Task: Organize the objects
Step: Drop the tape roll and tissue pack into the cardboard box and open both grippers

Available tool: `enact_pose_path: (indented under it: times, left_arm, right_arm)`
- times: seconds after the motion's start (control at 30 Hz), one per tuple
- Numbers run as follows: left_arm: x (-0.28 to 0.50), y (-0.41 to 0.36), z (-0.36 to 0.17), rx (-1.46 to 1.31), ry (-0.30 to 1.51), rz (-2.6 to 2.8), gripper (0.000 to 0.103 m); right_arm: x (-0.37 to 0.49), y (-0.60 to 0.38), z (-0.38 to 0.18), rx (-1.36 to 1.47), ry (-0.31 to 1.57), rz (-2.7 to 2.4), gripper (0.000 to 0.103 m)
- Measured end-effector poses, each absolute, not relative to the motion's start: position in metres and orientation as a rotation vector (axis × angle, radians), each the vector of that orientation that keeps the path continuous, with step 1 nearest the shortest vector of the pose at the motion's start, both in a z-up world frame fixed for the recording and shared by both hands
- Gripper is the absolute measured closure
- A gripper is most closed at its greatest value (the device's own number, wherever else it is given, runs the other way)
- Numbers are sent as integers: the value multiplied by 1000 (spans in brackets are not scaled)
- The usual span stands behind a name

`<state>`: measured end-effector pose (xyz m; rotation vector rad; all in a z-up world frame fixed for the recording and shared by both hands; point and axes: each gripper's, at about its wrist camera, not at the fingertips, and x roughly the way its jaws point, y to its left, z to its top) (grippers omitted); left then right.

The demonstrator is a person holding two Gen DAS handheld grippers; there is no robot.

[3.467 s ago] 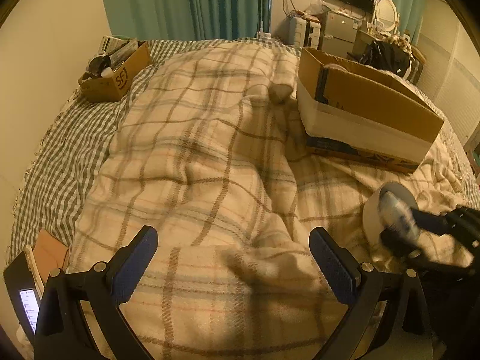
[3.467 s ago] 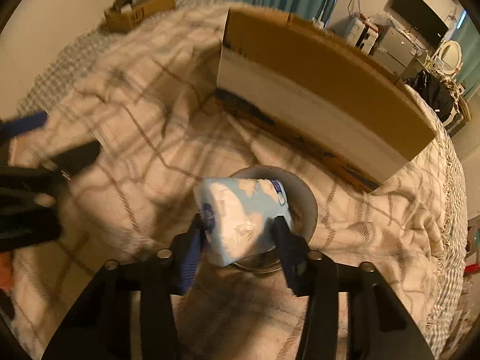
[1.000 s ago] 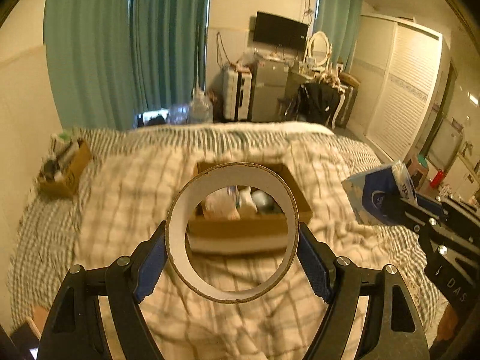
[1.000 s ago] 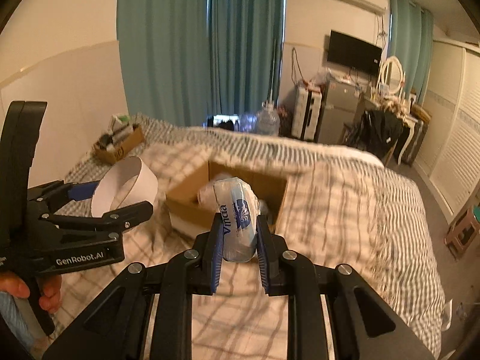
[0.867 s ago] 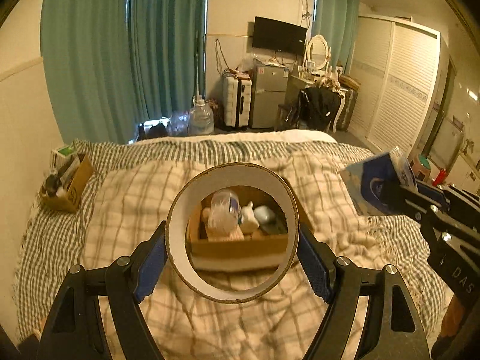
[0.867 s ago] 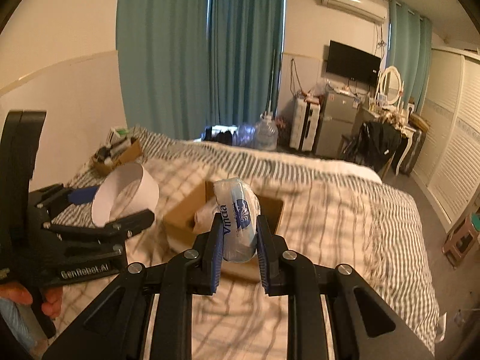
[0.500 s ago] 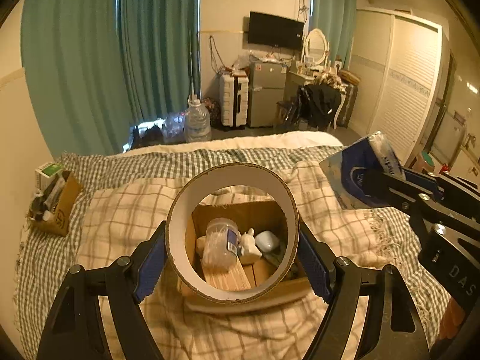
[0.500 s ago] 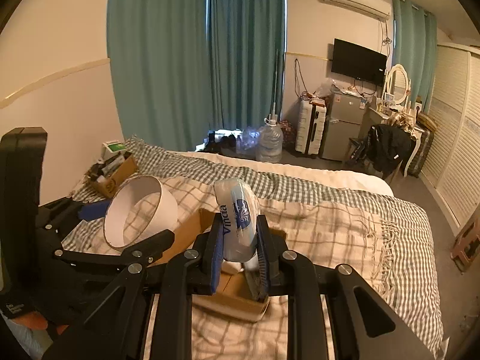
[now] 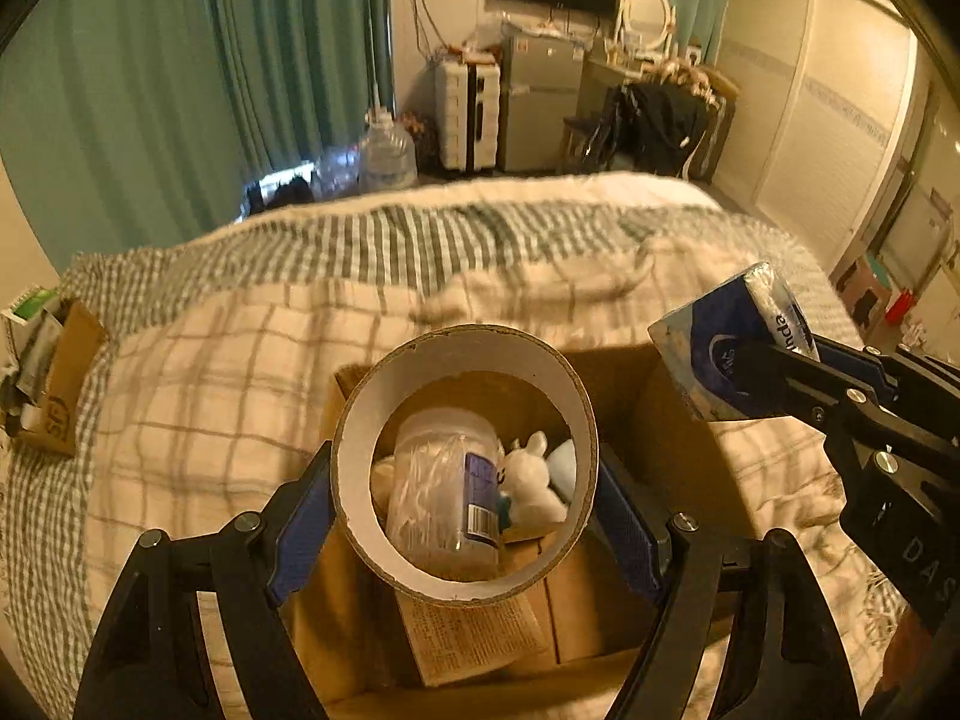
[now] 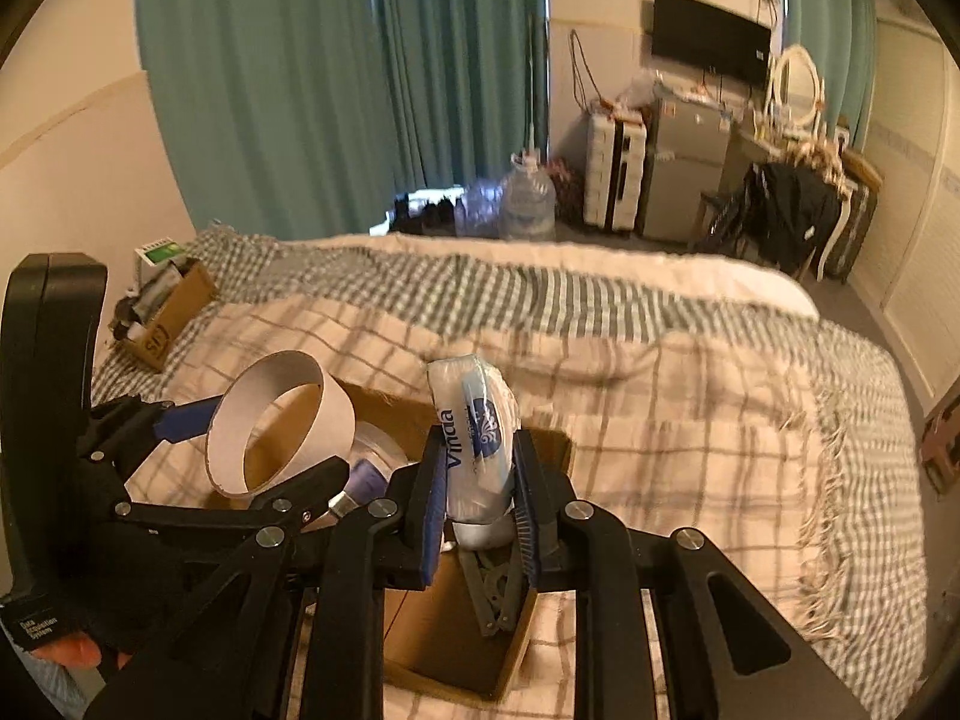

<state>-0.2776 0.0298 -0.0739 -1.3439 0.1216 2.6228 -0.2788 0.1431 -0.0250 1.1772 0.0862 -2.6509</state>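
My left gripper [image 9: 465, 498] is shut on a wide cardboard tape ring [image 9: 360, 516], held above an open cardboard box [image 9: 678, 444] on the bed. Through the ring I see a clear plastic jar [image 9: 441, 492] and a small white plush toy [image 9: 531, 480] inside the box. My right gripper [image 10: 480, 474] is shut on a blue and white Vinda tissue pack [image 10: 474, 420], held over the same box [image 10: 444, 648]. The tissue pack [image 9: 729, 354] also shows at the right of the left wrist view, and the ring [image 10: 279, 420] at the left of the right wrist view.
The bed carries a plaid blanket [image 9: 198, 384] over a green checked sheet [image 10: 480, 294]. A small cardboard box of clutter [image 9: 48, 384] sits at the bed's far left edge. Teal curtains, a water jug [image 10: 528, 198], a suitcase and a fridge stand beyond the bed.
Both grippers have moved forward and tipped down over the open box, each keeping its object. The box contents now fill the view through the ring.
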Motion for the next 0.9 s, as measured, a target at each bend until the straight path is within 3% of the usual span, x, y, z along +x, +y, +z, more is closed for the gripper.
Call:
enact_pose_path:
  times: [0.23,0.53,0.6,0.67,0.7,0.77,0.9]
  left_arm:
    - [-290,23,-109,-1427,99,2592,22]
    - [-295,25,-121,-1436,136,2588,21]
    - [-296,24,-120,-1440,128,2582,19]
    - [-295,23,-117,-1439,126,2581,17]
    - [-294,23,-115,-1437,134,2595,16]
    - [-290,19,-105,-1424,152,2658,7]
    - [-281,13,-78,-1366,125,2678,7]
  right_arm:
    - [-304,138,-79,1323,102,-2578,84]
    - [-301,138,-88,1341,90,-2565,82]
    - [-302,140,-85,1334,68,-2575,77]
    - [-300,140,-80,1324,78,-2599,57]
    - [-299,141,-75,1311,81,-2620,54]
    - [-295,143,-66,1286,81,-2640,50]
    - [-283,148,-38,1224,83,-2683,46]
